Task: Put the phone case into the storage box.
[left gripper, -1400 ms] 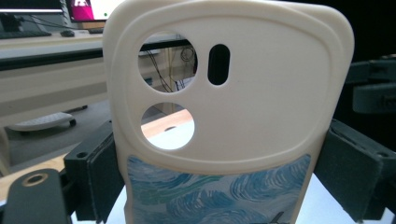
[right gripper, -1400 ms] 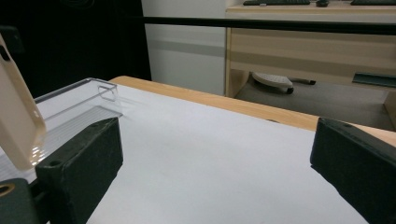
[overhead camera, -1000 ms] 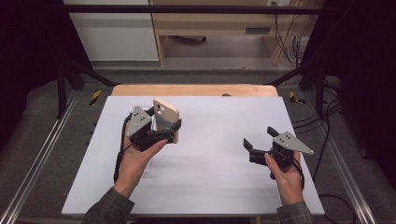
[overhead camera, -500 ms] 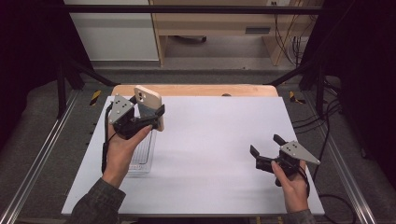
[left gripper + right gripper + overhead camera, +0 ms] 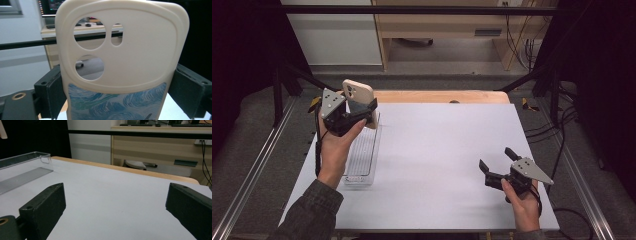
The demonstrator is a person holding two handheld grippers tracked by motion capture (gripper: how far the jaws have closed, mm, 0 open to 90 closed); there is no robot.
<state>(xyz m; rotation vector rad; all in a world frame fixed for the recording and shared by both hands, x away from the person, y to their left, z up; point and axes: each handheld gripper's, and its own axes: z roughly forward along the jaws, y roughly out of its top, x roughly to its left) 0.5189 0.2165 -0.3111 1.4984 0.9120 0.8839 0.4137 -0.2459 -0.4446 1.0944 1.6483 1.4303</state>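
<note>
- Both tongs first: my left gripper point(image 5: 362, 111) pinches the phone case point(image 5: 360, 95) by its two long edges, and my right gripper point(image 5: 498, 166) hangs with its jaws spread wide and nothing between them.
- Biggest thing in front of me is the white table point(image 5: 442, 165), and I place everything else against the clear tray point(image 5: 362, 157) that lies near its left edge, long side running away from me.
- That clear tray is see-through, with a ribbed floor; in my right gripper view it sits far off to the left point(image 5: 22, 168), and bare tabletop point(image 5: 115, 202) lies between my two spread black jaws.
- My left hand point(image 5: 334, 147) is over the tray's left side, holding its gripper above the tray's far end.
- My right hand point(image 5: 522, 200) is well apart from the tray, out toward the table's near right corner.
- The phone case stands upright, above the tray's far end and not touching it.
- In my left gripper view the case point(image 5: 125, 55) is cream with round camera cut-outs near the top and a blue swirl pattern on the lower part, a black jaw pressed against each edge.
</note>
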